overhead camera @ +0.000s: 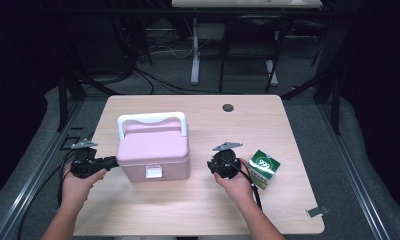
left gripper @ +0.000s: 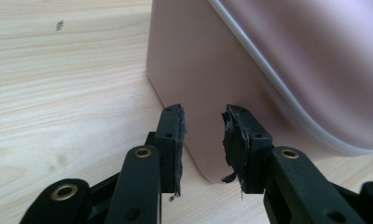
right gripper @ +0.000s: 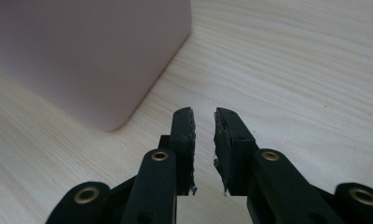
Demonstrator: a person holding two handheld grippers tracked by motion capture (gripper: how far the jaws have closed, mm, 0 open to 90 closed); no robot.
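Dark floor and black cables lie behind a light wooden table point(overhead camera: 198, 210) in a dim room. On the table stands a pink box point(overhead camera: 153, 152) with a white handle point(overhead camera: 152, 121) folded over its lid and a small white latch point(overhead camera: 153, 171) at the front. The left tool point(overhead camera: 111, 162) sits right at the left side of the pink box, low down near the table. In the left gripper view its two black jaws stand apart, with the bottom corner of the pink box point(left gripper: 212, 93) just past them and nothing pinched between them. The right tool point(overhead camera: 219, 167) hangs a little way off the right side of the box, and its jaws are close together with a thin gap, holding nothing. In the right gripper view the box corner point(right gripper: 105, 70) is off to the left, so that tool does not point at the box. Behind the right hand, just beside it, stands a small green and white carton point(overhead camera: 263, 168). I think trouble could come in a few ways. The box wall is smooth and round, so the left tool could slip off it or just push the box across the table. The worn pads point(left gripper: 233, 140) look ragged and may grip badly. If the right hand swings back, it could knock the carton over. With jaws so narrow, the right tool cannot go around the box or its handle until they spread.
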